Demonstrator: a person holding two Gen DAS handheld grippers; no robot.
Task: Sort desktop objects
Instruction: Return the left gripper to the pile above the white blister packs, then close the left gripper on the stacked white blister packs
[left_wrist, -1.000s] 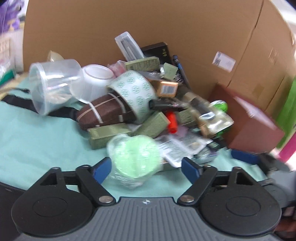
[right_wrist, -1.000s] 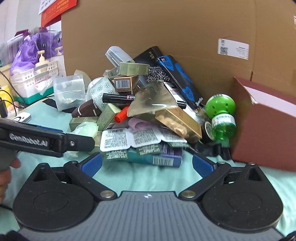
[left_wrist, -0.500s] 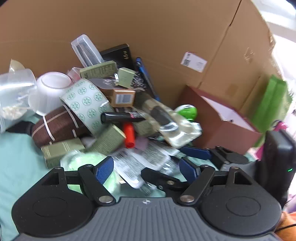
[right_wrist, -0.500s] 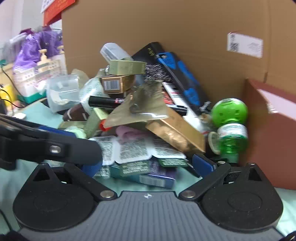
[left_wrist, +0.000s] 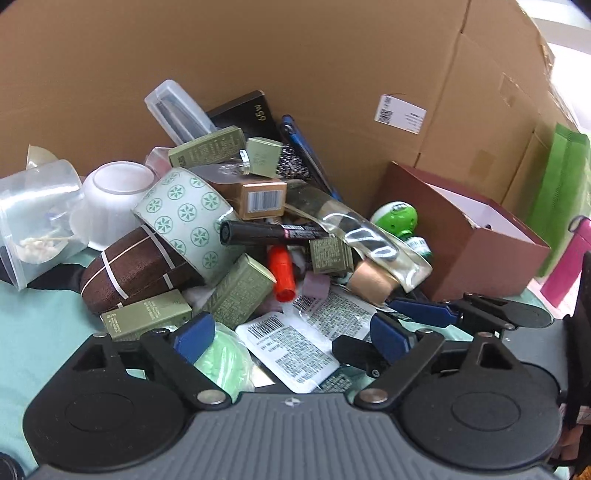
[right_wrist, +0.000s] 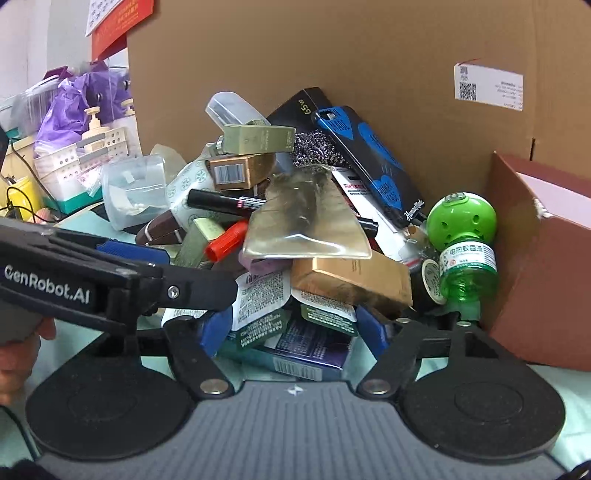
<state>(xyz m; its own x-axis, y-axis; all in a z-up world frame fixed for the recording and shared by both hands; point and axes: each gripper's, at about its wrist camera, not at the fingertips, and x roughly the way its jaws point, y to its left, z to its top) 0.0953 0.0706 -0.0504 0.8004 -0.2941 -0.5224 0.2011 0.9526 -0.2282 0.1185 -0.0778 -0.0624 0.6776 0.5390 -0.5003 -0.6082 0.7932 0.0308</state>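
**Two grippers close in on a heap of desktop clutter**

A pile of small goods (left_wrist: 258, 240) sits on a tabletop (left_wrist: 33, 332) covered in pale green cloth, backed against a large cardboard box (left_wrist: 295, 55). The left gripper (left_wrist: 291, 334) hangs low at the front of the heap, its blue-tipped fingers (left_wrist: 194, 336) spread wide on either side of a white labelled sachet (left_wrist: 291, 347), with a pale green packet (left_wrist: 221, 363) just inside the left finger; nothing is pinched. The right gripper (right_wrist: 295, 326) faces the same heap from the other side, its fingers (right_wrist: 216, 328) also spread, flanking a dark blue carton (right_wrist: 310, 350) at the base of the pile without visibly clamping it. In the right wrist view the left gripper's black arm crosses the frame from the left, its tip just above the right gripper's left finger.

Higher in the heap lie a roll of green-patterned tape (left_wrist: 184, 218), a black marker (left_wrist: 269, 232), an orange-capped pen (left_wrist: 282, 273), a brown case (left_wrist: 133, 269) and several olive cartons (left_wrist: 240, 291). A green bottle (right_wrist: 461, 254) stands at the right edge of the pile, just beside an open maroon box (right_wrist: 535, 266). A clear plastic tub (left_wrist: 33, 214) lies tipped on its side at the left, next to a white bowl (left_wrist: 114, 195).
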